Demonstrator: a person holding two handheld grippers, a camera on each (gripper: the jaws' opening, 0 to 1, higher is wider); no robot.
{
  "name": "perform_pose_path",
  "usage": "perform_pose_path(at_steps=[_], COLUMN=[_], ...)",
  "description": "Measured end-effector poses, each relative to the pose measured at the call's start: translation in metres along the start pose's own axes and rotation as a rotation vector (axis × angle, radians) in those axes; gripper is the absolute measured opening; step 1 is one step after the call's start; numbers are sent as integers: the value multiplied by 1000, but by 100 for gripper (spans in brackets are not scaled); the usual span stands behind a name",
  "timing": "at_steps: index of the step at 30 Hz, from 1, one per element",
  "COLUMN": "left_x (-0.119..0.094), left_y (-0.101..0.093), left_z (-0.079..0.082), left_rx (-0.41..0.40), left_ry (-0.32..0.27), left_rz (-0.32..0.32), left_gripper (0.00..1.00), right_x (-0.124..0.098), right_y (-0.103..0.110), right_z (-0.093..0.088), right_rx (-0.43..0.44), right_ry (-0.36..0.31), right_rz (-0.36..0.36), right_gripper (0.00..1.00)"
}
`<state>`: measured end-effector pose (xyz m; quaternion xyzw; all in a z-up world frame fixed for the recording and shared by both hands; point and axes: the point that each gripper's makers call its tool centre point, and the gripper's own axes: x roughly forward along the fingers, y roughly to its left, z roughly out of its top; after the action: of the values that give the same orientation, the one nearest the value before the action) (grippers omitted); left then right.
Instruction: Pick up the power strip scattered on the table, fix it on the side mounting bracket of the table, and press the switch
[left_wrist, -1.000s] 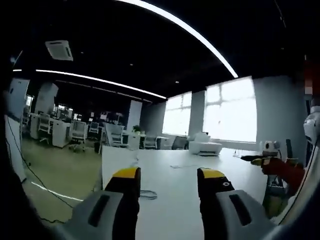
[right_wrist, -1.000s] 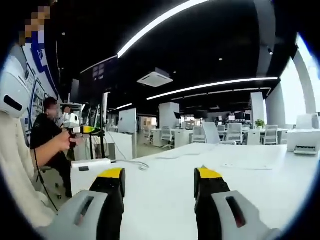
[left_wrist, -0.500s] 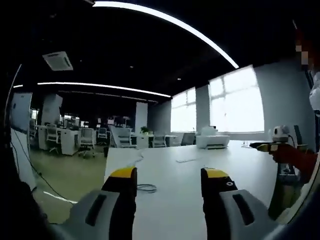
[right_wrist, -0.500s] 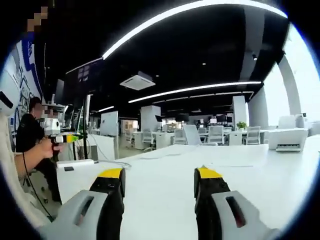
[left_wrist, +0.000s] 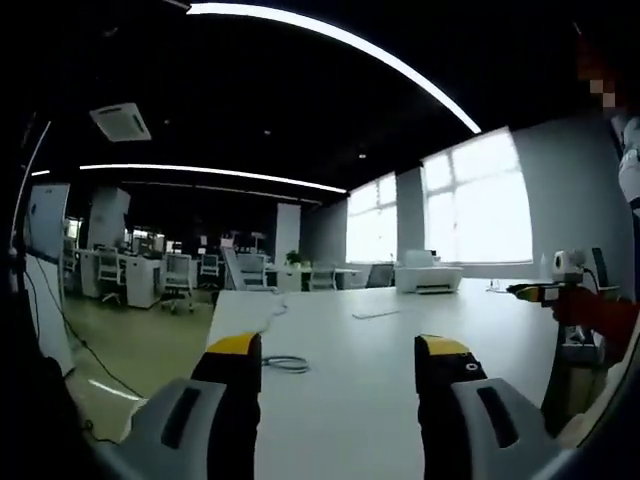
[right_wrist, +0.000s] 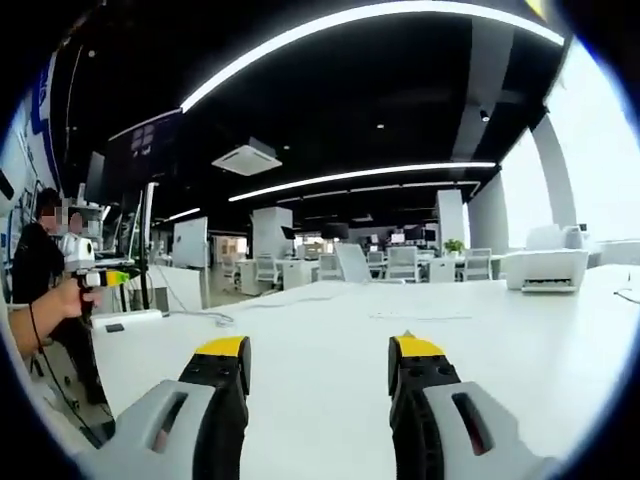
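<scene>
In the left gripper view, the left gripper (left_wrist: 340, 350) is held above a long white table (left_wrist: 380, 370), its yellow-tipped jaws wide apart with nothing between them. A coiled grey cable (left_wrist: 285, 364) lies on the table near its left edge. A white printer (left_wrist: 428, 276) stands toward the far end, and a flat sheet (left_wrist: 375, 314) lies short of it. Beyond are rows of desks and office chairs (left_wrist: 180, 272), bright windows (left_wrist: 470, 215) and a dark ceiling with a curved light strip (left_wrist: 350, 45). At the right edge a person's hand (left_wrist: 585, 305) holds another yellow-tipped tool.

In the right gripper view, the right gripper (right_wrist: 317, 360) has its jaws apart and empty over the same white table (right_wrist: 330, 325). The white power strip (right_wrist: 125, 319) lies near the table's far left corner, its cord (right_wrist: 215, 317) trailing rightward. A printer (right_wrist: 545, 268) sits at the right. A person (right_wrist: 40, 275) stands past the left edge holding a tool.
</scene>
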<state>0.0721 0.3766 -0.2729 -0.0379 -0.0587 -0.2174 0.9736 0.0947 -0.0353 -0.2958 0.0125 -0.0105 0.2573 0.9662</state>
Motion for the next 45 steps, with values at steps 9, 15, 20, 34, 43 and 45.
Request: perform_pose_path(at_steps=[9,15,20,34,43,45], left_x=[-13,-24,-32,-41,-41,-41], left_y=[12,23,27,28,27,26], left_z=[-7,-5,-3,-5,1,2], left_rx=[34,86,81,80,70,83], left_ry=[-1,-29,-55,-31,-7,-2], left_rz=[93,178,213,237,216,213], left_gripper=[69,70,70,69,68,68], right_x=[-7,-13,-17,-25,-23,-23], right_y=[-4,-5,-7,-12,-8,-8], right_z=[-12,-13,-16,-15,-13,-12], right_rx=[-12,2,14,26,29,29], right_ry=[28,21,22,7,9,8], right_rz=[-31,-52,-69,-80,-54,-51], right_gripper=[51,51,51,51,51,51])
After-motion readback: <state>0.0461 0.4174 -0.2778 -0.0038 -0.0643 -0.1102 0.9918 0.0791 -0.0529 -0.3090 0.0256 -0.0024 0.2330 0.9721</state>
